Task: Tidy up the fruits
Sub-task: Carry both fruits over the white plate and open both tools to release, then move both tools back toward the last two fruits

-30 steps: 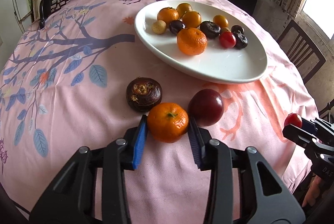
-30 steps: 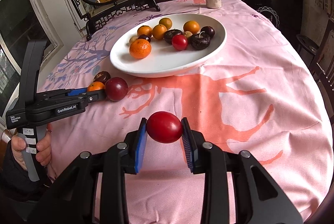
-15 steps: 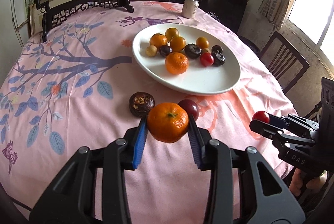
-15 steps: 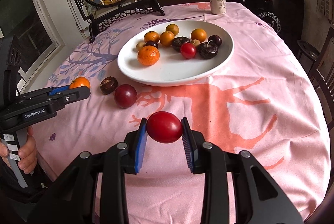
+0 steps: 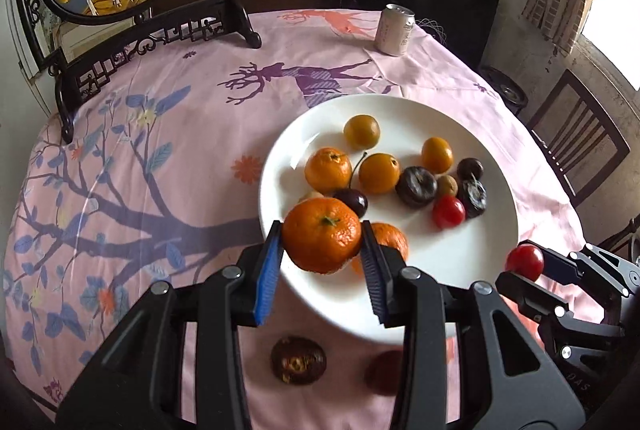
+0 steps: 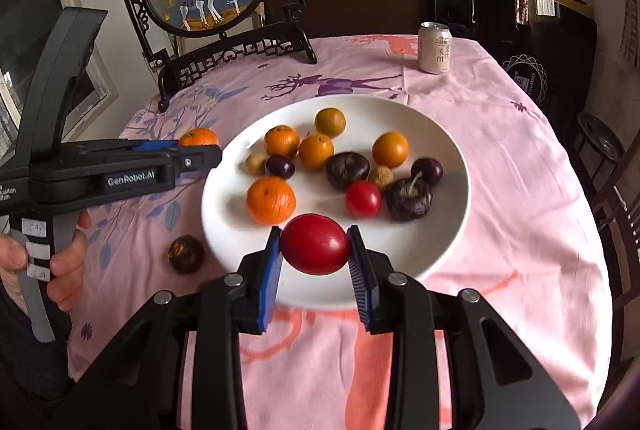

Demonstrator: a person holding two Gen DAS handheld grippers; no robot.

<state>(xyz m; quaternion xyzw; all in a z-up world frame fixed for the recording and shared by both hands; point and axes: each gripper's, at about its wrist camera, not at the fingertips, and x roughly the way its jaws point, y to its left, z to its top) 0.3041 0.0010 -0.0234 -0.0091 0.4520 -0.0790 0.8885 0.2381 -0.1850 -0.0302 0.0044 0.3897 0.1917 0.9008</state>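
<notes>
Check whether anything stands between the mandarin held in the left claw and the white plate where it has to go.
Nothing visible does. The left claw holds the mandarin in the air at the white plate's near-left rim. Another mandarin lies on the plate just behind it, with bare plate to its right for a drop.

One plate (image 6: pixel 448 230), one can (image 6: pixel 435 47), two tongs (image 6: pixel 314 270) (image 5: pixel 322 268).

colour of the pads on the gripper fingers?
Blue ribbed finger pads, clearest in the right wrist view, gripping the red tomato.
</notes>
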